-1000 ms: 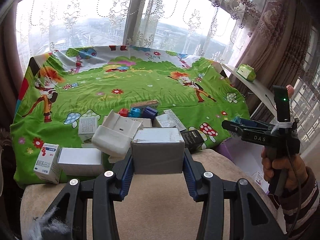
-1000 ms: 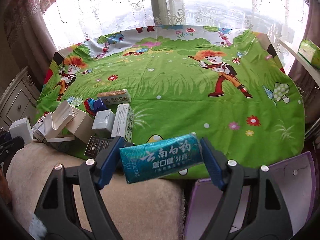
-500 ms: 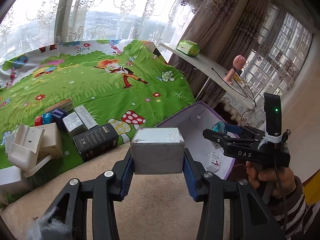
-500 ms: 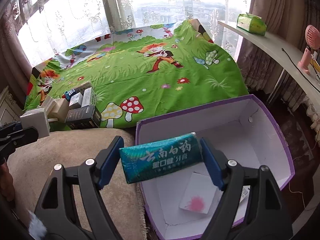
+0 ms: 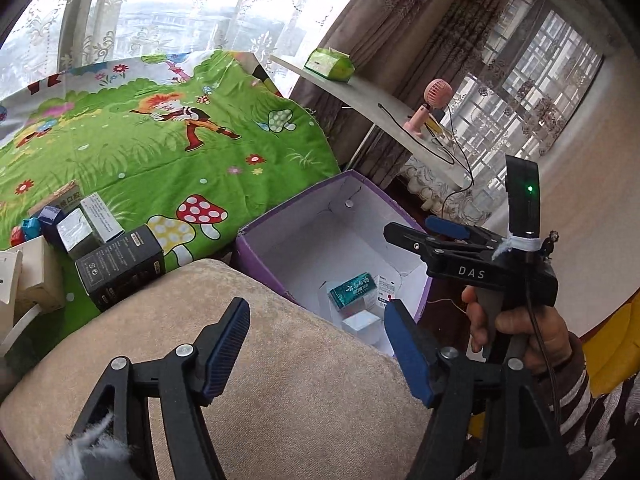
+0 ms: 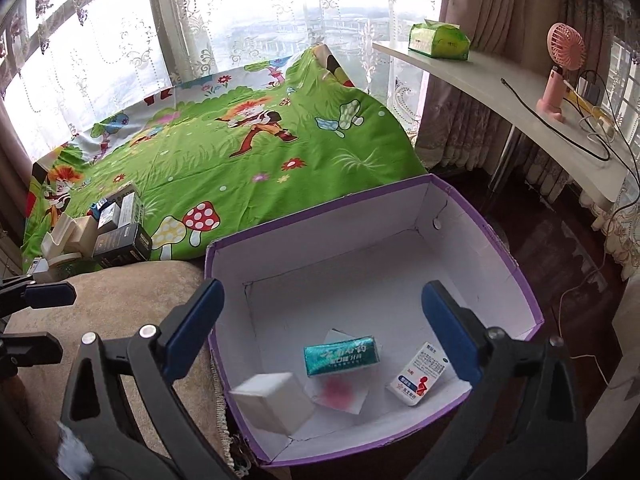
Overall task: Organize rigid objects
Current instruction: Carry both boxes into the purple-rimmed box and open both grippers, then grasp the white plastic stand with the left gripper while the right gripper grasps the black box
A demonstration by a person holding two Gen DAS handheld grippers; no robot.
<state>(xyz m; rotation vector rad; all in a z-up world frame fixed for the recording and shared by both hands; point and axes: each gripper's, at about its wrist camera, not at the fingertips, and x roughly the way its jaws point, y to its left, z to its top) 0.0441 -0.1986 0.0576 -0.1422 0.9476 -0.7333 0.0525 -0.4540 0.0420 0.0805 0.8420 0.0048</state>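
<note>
The purple box (image 6: 516, 276), white inside, sits on the floor just beside the beige cushion (image 5: 288, 380) and against the hanging edge of the green cartoon sheet (image 6: 240, 152). Inside the purple box lie three cartons and one flat card: a teal toothpaste carton (image 6: 341, 355) near the middle of its floor, a plain white carton (image 6: 274, 400) in its near left corner, a white medicine carton with red and blue print (image 6: 419, 374) toward its near right wall, and a white card with a pink blot (image 6: 340, 394) partly under the teal one. The right tool (image 6: 320, 328) hangs over the purple box with its two blue-padded fingers spread wide and nothing between them. The left tool (image 5: 316, 348) is over the cushion at the box's left side, its jaws also spread wide and holding nothing. To the left of the purple box, on the sheet, a huddle of remaining cartons waits: the black carton (image 5: 120, 264) is nearest the box, with several white and grey ones and a few small blue and red pieces beyond it, too crowded to count surely. Beyond the purple box a white shelf (image 6: 500, 92) carries one green tissue pack (image 6: 439, 41) and one pink fan (image 6: 560, 68).
</note>
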